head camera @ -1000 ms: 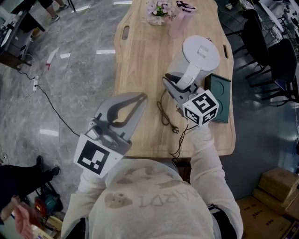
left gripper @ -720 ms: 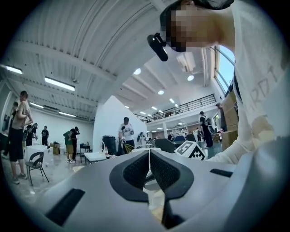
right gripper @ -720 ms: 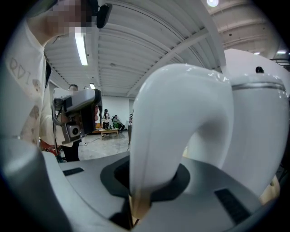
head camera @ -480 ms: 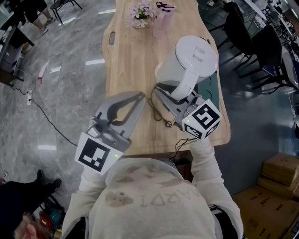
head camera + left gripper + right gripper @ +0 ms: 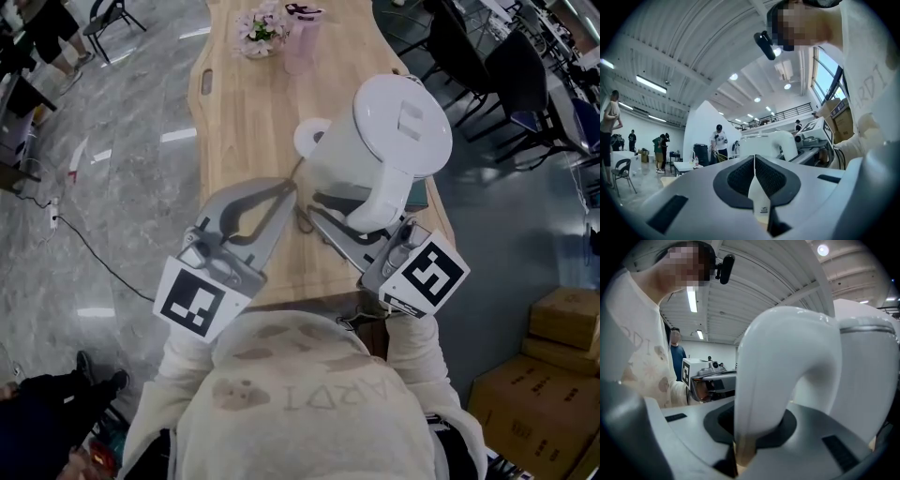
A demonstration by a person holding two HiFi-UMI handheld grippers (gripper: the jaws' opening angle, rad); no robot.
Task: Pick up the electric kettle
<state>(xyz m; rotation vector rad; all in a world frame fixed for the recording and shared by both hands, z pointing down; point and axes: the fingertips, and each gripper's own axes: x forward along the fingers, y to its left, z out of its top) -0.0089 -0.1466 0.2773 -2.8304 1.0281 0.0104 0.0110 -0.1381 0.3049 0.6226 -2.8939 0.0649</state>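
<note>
In the head view the electric kettle [image 5: 380, 141] is seen held by its handle [image 5: 382, 199] in the right gripper [image 5: 361, 223], apparently clear of the table [image 5: 244, 122]. In the left gripper view the left gripper [image 5: 754, 158] is closed on nothing. In the right gripper view the handle is clamped between the jaws; lifting is judged in hand, and a steady, upright hold is called for next.

White electric kettle [image 5: 398, 141]; pale wood-grain table [image 5: 246, 112]; grey left gripper [image 5: 284, 190] and right gripper [image 5: 316, 206], black-and-white marker cubes [image 5: 427, 277]; grey marbled floor [image 5: 122, 206]; pink flowers [image 5: 260, 28].
</note>
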